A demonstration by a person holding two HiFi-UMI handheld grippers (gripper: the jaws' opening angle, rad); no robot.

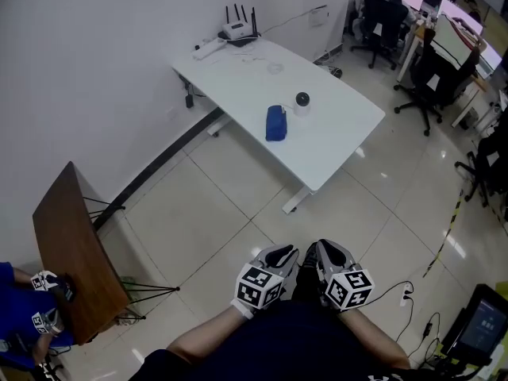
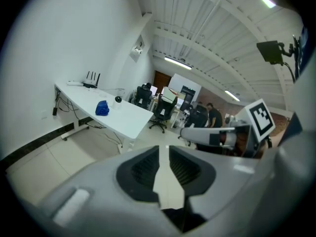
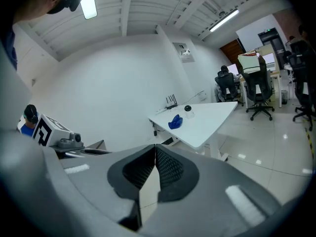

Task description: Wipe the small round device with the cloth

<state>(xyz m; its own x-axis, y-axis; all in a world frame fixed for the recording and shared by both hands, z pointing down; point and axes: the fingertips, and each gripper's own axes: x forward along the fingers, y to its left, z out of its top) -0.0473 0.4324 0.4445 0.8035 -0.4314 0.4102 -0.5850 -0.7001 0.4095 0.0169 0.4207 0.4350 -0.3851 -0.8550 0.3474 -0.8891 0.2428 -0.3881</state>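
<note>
Plainly, in the head view the wiping has not begun: the left claw [image 1: 278, 254] and right claw [image 1: 332, 252] sit side by side close to the person's body, over the tiled floor and well apart from the white tabletop [image 1: 341, 137] ahead. On it the blue cloth [image 1: 275, 123] lies bunched, and the small round device [image 1: 302, 101], pale with a dark top, stands just beside it, to its right and a little farther off. A router [image 1: 238, 28] stands at the far corner, well clear. The step in hand, I judge, is the approach, best done by coming up square to the near edge so both things fall within easy reach. The left gripper view shows that claw's jaws drawn together with nothing between them, the cloth [image 2: 102, 108] and device [image 2: 118, 99] small in the distance. This claw would need to spread wide before coming down on the cloth, and should take a thick fold so it does not slip. The right gripper view shows its jaws likewise closed and empty, with cloth [image 3: 175, 121] and device [image 3: 187, 110] ahead. The device looks light and might tip or slide under a wipe, so this claw may do well to steady its base.
</note>
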